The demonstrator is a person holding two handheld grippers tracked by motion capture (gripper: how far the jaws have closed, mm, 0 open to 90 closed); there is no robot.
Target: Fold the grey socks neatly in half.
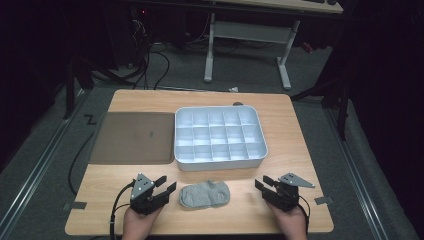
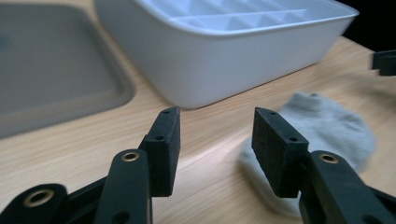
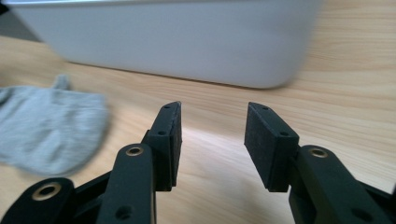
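Two hands at the near counter edge each hold a tool, the left tool (image 1: 167, 184) and the right tool (image 1: 263, 182), both with jaws spread apart and gripping nothing. Between them, apart from both, a grey sock (image 1: 205, 194) lies flat on the wooden counter (image 1: 300, 150). Its long axis runs left to right, roughly along the near edge; the rounded end points left, toward the left tool, which is just beside it. In the left gripper view the sock (image 2: 322, 126) sits ahead and right of the jaws. Beyond it stands a white divided tray (image 1: 220, 160), its cells empty, with a grey mat (image 1: 132, 137) to its left. This looks like the approach step, nothing grasped yet. Next, probably, each tool closes in on one end of the sock.
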